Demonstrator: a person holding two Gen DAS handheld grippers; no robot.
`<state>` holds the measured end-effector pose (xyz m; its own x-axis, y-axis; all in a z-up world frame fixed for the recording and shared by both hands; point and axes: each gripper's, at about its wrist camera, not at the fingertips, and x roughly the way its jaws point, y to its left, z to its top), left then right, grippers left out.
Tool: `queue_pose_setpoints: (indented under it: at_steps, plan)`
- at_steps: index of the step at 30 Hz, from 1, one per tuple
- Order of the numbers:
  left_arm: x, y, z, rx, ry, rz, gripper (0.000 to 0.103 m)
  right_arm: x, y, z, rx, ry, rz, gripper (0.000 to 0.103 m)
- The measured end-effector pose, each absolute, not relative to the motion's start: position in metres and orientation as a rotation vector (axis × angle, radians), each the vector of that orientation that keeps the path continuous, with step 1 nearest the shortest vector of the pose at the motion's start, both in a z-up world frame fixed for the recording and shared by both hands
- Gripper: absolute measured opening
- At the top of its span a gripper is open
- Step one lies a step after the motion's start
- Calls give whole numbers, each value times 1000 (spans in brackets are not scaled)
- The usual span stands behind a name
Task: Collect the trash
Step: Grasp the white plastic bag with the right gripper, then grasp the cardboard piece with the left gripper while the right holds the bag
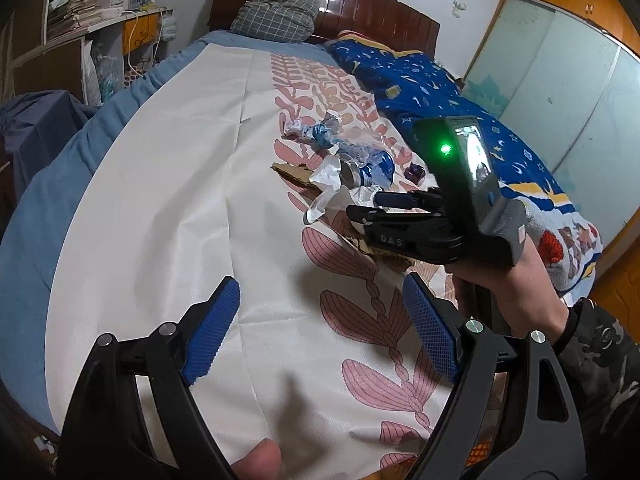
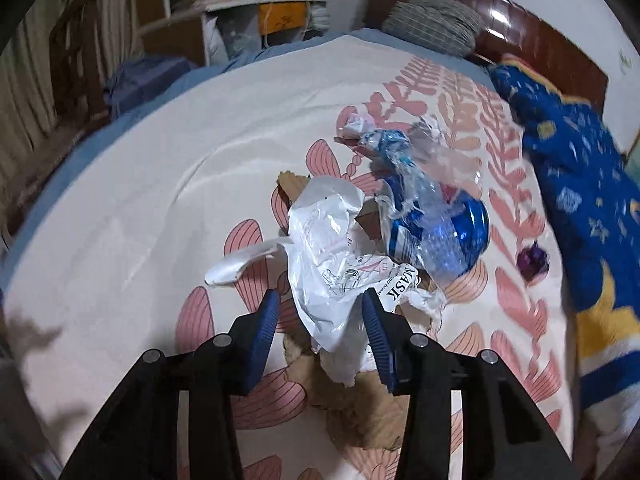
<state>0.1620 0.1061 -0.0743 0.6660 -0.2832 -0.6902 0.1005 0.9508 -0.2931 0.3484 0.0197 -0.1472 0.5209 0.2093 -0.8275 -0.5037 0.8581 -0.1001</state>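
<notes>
A pile of trash lies on the bed's white sheet with pink leaf print. It holds a crumpled white mask wrapper (image 2: pixel 332 256), a crushed blue can (image 2: pixel 444 236), clear and blue plastic film (image 2: pixel 404 148), torn brown cardboard (image 2: pixel 352 404) and a small purple wrapper (image 2: pixel 530 262). My right gripper (image 2: pixel 320 316) is open, its blue pads on either side of the white wrapper. In the left wrist view the pile (image 1: pixel 348 168) lies ahead and the right gripper (image 1: pixel 368 210) reaches into it. My left gripper (image 1: pixel 320 324) is open and empty above bare sheet.
A blue star-patterned quilt (image 1: pixel 460 108) lies along the bed's right side. A checked pillow (image 1: pixel 276 12) leans on the dark wooden headboard (image 1: pixel 360 4). Shelves and a desk (image 1: pixel 100 12) stand left of the bed. Glass wardrobe doors (image 1: pixel 560 92) are on the right.
</notes>
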Motion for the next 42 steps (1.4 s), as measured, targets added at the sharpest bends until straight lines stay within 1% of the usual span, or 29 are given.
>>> queue_pose_setpoints:
  at_steps: [2, 5, 10, 18, 26, 30, 34, 37, 42]
  plan:
    - [162, 106, -74, -241, 815, -218, 83, 353, 24, -150, -381, 943, 419, 43]
    - [163, 107, -74, -244, 815, -216, 83, 363, 27, -153, -389, 959, 403, 24]
    - [162, 110, -74, -249, 812, -206, 83, 378, 22, -150, -308, 988, 406, 19]
    - [162, 116, -73, -256, 809, -194, 83, 371, -1, -132, -152, 957, 446, 17]
    - [183, 117, -76, -277, 828, -218, 83, 338, -46, -93, -7, 890, 461, 17]
    - [226, 118, -79, -322, 852, -250, 83, 314, -75, -71, 66, 845, 464, 17]
    - [291, 110, -90, -305, 893, -213, 84, 285, -107, -63, 114, 832, 453, 17]
    - [338, 96, -106, -296, 951, -209, 84, 264, -132, -66, 146, 843, 432, 17]
    - [392, 70, -135, -164, 1005, -78, 84, 238, -165, -81, 173, 868, 393, 17]
